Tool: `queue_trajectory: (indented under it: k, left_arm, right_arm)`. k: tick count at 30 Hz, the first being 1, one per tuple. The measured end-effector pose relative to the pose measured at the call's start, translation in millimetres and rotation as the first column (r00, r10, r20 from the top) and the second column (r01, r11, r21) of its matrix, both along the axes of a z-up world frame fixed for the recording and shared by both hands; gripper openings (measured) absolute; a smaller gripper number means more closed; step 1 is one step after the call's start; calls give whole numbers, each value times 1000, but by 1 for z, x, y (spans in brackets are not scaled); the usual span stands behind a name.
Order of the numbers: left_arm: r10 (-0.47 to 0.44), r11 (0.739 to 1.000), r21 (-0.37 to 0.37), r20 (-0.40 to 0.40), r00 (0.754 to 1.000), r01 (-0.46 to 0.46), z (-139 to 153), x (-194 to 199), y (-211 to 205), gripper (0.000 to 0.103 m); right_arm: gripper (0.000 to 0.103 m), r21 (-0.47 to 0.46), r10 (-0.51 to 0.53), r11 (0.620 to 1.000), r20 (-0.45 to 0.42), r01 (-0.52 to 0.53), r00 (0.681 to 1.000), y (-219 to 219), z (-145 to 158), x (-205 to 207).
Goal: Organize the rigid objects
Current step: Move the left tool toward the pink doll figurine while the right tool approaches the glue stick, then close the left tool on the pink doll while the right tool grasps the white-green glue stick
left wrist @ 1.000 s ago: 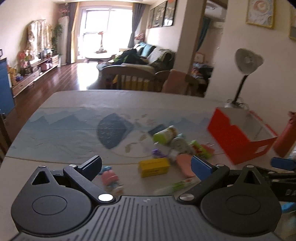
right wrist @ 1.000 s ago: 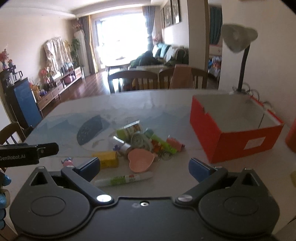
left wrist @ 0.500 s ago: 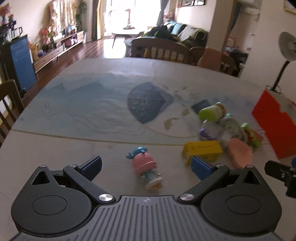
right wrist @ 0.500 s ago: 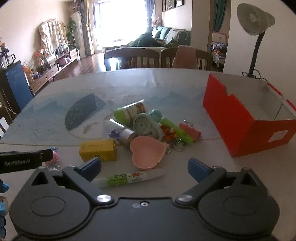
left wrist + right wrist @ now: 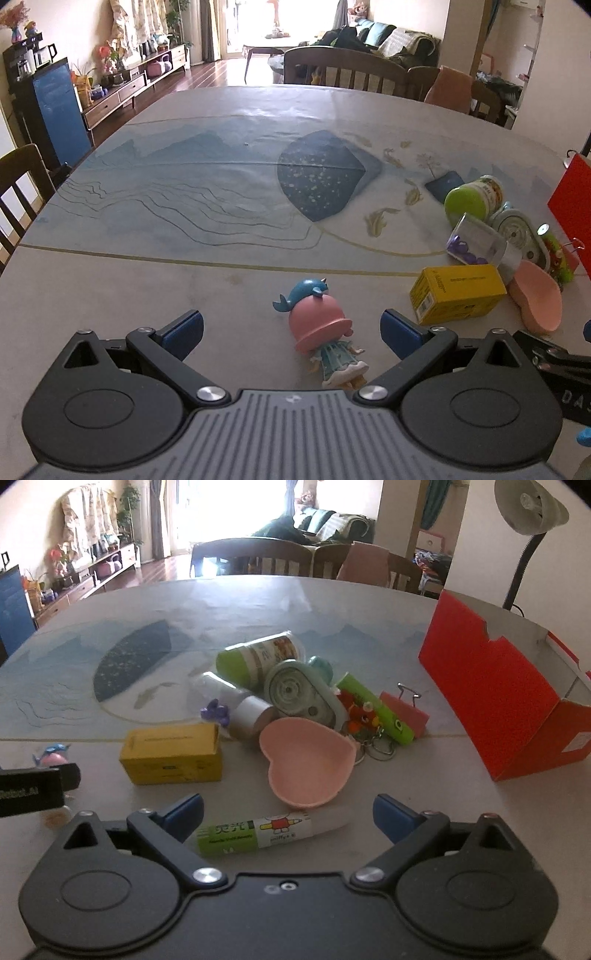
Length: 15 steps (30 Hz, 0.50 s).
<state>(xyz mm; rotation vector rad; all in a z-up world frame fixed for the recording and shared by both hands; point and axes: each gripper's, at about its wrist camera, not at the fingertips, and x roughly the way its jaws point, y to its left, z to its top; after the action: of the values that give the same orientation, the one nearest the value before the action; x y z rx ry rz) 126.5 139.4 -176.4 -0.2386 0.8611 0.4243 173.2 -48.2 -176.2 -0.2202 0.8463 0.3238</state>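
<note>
My left gripper point(image 5: 291, 328) is open, low over the table, its fingers either side of a small doll with a pink hat and a blue whale on top point(image 5: 319, 328), not touching it. My right gripper point(image 5: 288, 814) is open around a green-and-white glue stick point(image 5: 269, 830) that lies on the table. Just beyond it lie a pink heart-shaped dish point(image 5: 308, 766), a yellow box point(image 5: 171, 753), a green-lidded jar point(image 5: 258, 657), a round tape dispenser point(image 5: 299, 692), a green tube point(image 5: 375, 709) and a pink binder clip point(image 5: 404, 710). An open red box point(image 5: 498, 690) stands at the right.
The table point(image 5: 184, 221) has a blue sea-print cover. Chairs point(image 5: 251, 555) stand at its far edge and one chair point(image 5: 18, 188) at the left. A desk lamp point(image 5: 528, 524) stands behind the red box. The left gripper's body point(image 5: 33, 790) shows at the right view's left edge.
Both grippers have moved down and closer to the table. The left one swung left from the pile to the doll; the right one closed in on the glue stick.
</note>
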Motion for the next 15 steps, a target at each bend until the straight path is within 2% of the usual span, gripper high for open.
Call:
queue_trajectory:
  k: [10, 13, 15]
  left_arm:
    - [29, 1000, -12, -20, 999, -29, -9, 3, 7, 102]
    - [25, 1000, -16, -20, 1000, -25, -10, 2, 6, 94]
    - [26, 1000, -14, -20, 999, -27, -11, 2, 6, 94]
  right_arm:
    - [96, -12, 4, 1000, -34, -5, 999, -13, -10, -8]
    - [94, -4, -2, 1000, -50, 1, 999, -23, -13, -13]
    - [93, 1, 7, 1000, -51, -6, 999, -28, -13, -16]
